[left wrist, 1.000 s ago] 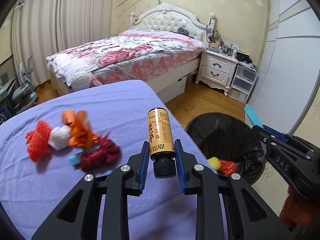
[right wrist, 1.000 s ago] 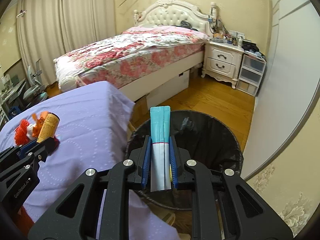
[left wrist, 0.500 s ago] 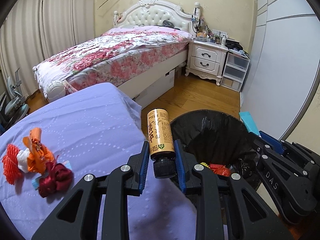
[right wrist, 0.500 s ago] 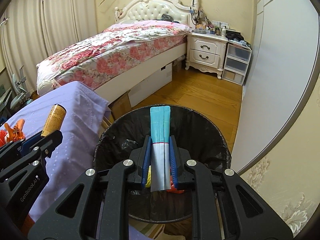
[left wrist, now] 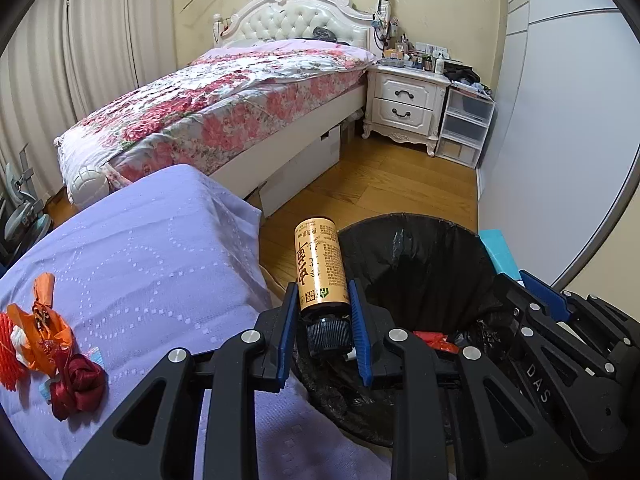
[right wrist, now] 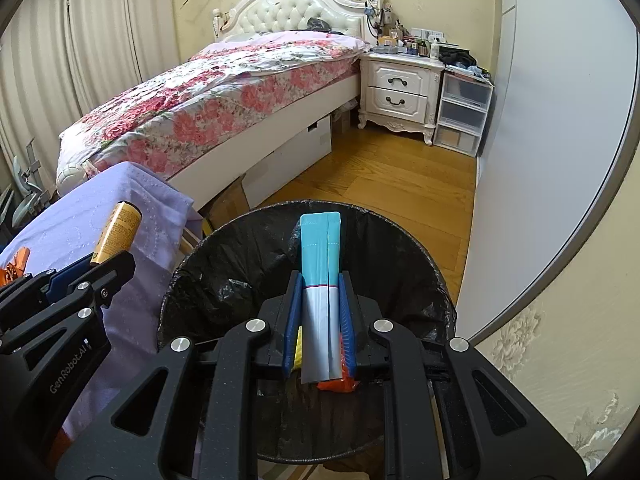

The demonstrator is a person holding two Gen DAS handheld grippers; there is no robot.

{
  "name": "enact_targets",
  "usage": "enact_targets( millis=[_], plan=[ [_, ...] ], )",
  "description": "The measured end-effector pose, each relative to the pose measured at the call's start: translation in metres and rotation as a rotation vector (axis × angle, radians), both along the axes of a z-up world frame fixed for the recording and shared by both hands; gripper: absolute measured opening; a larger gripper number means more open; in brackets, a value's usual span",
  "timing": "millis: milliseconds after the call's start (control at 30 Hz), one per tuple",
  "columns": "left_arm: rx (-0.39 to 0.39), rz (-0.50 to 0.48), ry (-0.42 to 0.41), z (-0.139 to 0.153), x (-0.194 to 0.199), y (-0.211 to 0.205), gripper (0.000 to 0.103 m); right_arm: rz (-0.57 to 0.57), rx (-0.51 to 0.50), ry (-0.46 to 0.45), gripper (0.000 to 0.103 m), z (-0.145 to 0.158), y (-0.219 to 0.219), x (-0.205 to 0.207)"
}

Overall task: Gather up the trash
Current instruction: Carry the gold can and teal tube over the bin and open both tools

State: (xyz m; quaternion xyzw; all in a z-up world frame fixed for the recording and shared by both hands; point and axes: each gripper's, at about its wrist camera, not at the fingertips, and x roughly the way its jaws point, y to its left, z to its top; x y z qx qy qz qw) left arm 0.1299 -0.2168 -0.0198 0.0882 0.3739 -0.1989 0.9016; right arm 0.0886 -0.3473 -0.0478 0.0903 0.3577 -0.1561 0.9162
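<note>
Bottle (left wrist: 320, 264), rigid and light, clamped near cap by left tool (left wrist: 323, 334); limp sachet (right wrist: 321, 280) pinched in right tool (right wrist: 319, 320) over bin (right wrist: 224, 264).

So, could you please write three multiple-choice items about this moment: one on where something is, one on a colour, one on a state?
1. Where is the pile of orange and red scraps?
A. on the purple cloth
B. inside the bin
C. on the wooden floor

2. What colour is the liner of the trash bin?
A. white
B. black
C. blue

3. What is the state of the right gripper?
A. open and empty
B. shut on a bottle
C. shut on a flat packet

Answers:
1 A: the scraps lie on the purple cloth, left of the left gripper, which holds the gold bottle.
2 B: the trash bin is lined with a black bag.
3 C: the fingers of the right gripper press on the teal and grey packet above the bin.
</note>
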Motion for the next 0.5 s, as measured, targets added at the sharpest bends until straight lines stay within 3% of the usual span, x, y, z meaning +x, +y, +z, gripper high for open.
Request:
enact_targets(
  millis=[267, 300, 367, 500],
  plan=[
    [0.010, -0.004, 0.004, 0.0001, 0.0015, -0.0050, 0.029, -0.016, 0.002, 0.003, 0.020, -0.0017, -0.0037, 0.0027],
    [0.010, -0.002, 0.002, 0.0005, 0.0014, -0.0051, 0.036, -0.018, 0.004, 0.002, 0.022, -0.0015, -0.0042, 0.0021],
    [0.006, 0.005, -0.007, 0.0015, 0.0017, -0.0043, 0.047, -0.024, 0.000, -0.003, 0.036, -0.0006, -0.0046, 0.0016],
    [0.003, 0.013, -0.018, 0.0033, 0.0011, -0.0037, 0.058, -0.036, -0.005, -0.007, 0.037, 0.0006, -0.0054, -0.0010]
  ],
)
